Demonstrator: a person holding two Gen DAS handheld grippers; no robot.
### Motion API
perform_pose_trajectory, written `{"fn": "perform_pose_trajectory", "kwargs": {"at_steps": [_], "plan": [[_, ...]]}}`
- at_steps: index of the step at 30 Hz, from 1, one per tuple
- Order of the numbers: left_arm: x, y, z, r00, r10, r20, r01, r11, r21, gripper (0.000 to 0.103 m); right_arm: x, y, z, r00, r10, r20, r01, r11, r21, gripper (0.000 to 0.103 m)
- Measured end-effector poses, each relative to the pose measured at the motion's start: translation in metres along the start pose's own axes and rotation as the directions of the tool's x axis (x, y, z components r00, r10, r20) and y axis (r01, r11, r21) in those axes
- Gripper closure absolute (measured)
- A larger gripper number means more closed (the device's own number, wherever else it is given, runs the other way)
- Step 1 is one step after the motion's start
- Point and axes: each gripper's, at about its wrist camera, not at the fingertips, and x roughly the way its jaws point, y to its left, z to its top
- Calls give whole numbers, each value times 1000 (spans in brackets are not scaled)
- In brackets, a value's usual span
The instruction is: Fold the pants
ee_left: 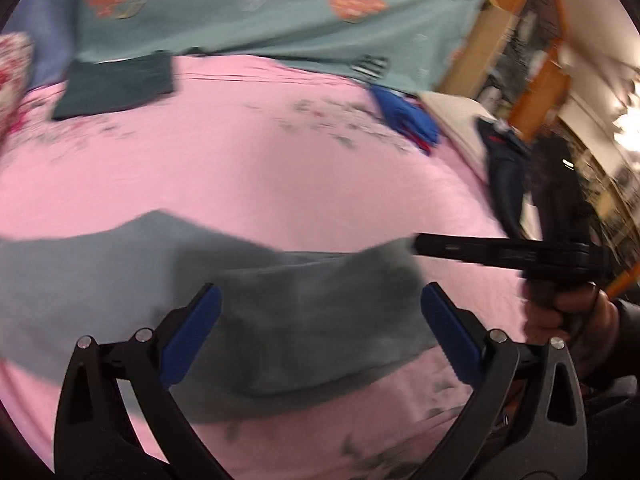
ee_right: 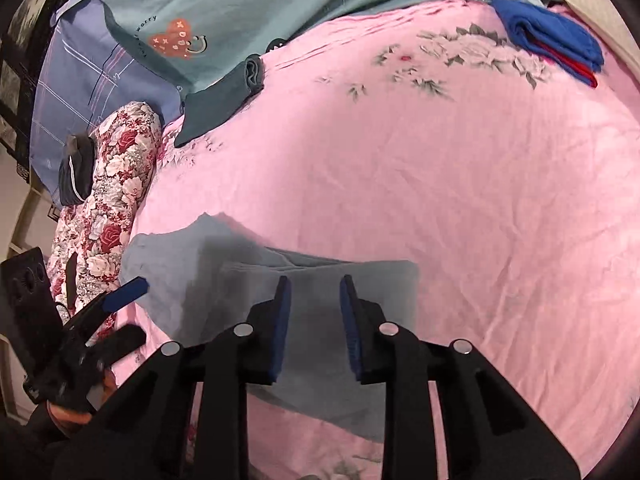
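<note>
**Pants folded down to a block, both grippers off the cloth**

The grey pants [ee_right: 256,300] lie on the pink bed [ee_right: 440,200], near its front edge, already doubled over; layered edges show along the far side, so at least one fold looks done; the left gripper [ee_left: 320,332] hovers above them with jaws wide apart, nothing between the pads; the right gripper [ee_right: 314,328] sits over the same pile, jaws narrowly apart, gripping no cloth as far as the view shows; a flap on the left of the pile lies looser and thinner; my read is a final fold or a tidy remains; a dark folded garment [ee_right: 220,100] already rests by the quilt [ee_right: 240,8].
</note>
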Motion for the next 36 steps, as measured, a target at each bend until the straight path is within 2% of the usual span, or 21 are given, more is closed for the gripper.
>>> {"fn": "perform_pose_trajectory", "kwargs": {"at_steps": [2, 4, 5, 6, 8, 9, 12, 14, 15, 16, 17, 19, 21, 22, 24, 27, 31, 32, 33, 34, 36], "plan": [[33, -5, -8, 997, 36, -73, -36, 999, 4, 2, 13, -16, 2, 1000, -3, -26, 4, 1000, 27, 77], [60, 12, -26, 983, 93, -159, -102, 994, -48, 4, 31, -47, -1, 997, -54, -56, 57, 996, 63, 77], [68, 21, -37, 973, 128, -192, -142, 988, -63, 5, 39, -60, -2, 997, -39, -61, 45, 994, 99, 86], [67, 22, -41, 971, 173, -165, -181, 983, -29, 5, 42, -69, -1, 998, 4, -63, 5, 991, 136, 86], [63, 17, -44, 963, 207, -171, -205, 978, 31, 5, 33, -69, 5, 996, 28, -82, -14, 987, 163, 85], [59, 16, -42, 959, 218, -183, -218, 976, 23, 5, 23, -62, 8, 997, 34, -68, -24, 989, 143, 82], [44, 15, -37, 964, 220, -150, -225, 974, -21, 5, -5, -37, 6, 995, 91, -33, -90, 996, 8, 82], [36, 9, -35, 964, 234, -128, -239, 971, -26, 4, 1, -32, -8, 985, 135, -111, -138, 990, -14, 79], [37, 8, -37, 962, 241, -132, -245, 969, -17, 4, 11, -33, -18, 982, 106, -157, -114, 993, -41, 71], [40, 9, -39, 954, 264, -143, -268, 963, -7, 4, 30, -36, -32, 975, 21, -222, -44, 994, -97, 69], [43, 12, -40, 942, 294, -164, -299, 954, -5, 4, 31, -35, -40, 984, 13, -175, -39, 989, -143, 71], [43, 17, -36, 927, 324, -189, -334, 942, -23, 4, 32, -26, -40, 985, -6, -174, -24, 985, -172, 68], [32, 22, -31, 917, 359, -175, -370, 928, -35, 3, 29, -12, -31, 980, -60, -189, 20, 978, -207, 67], [28, 24, -29, 910, 375, -175, -387, 921, -37, 3, 25, -3, -29, 983, -88, -159, 46, 967, -249, 65], [19, 34, -25, 898, 405, -171, -418, 907, -54, 3, 21, 16, -25, 989, -94, -118, 50, 944, -326, 64], [5, 57, -19, 880, 445, -168, -464, 880, -98, 3, 39, 43, -25, 985, -111, -134, 49, 916, -398, 62], [-12, 92, -14, 842, 510, -177, -532, 839, -113, 3, 70, 49, -24, 965, -173, -198, 87, 920, -383, 61], [-18, 102, -14, 833, 523, -182, -546, 829, -117, 3, 76, 49, -24, 960, -195, -200, 107, 918, -382, 59], [-24, 112, -15, 824, 535, -186, -560, 819, -124, 3, 78, 52, -24, 963, -192, -188, 108, 918, -383, 50], [-28, 121, -16, 818, 544, -189, -569, 812, -130, 3, 82, 55, -23, 963, -195, -187, 112, 918, -382, 47], [-42, 144, -17, 801, 565, -199, -594, 791, -146, 3, 88, 62, -24, 959, -207, -194, 117, 913, -392, 33]]}}
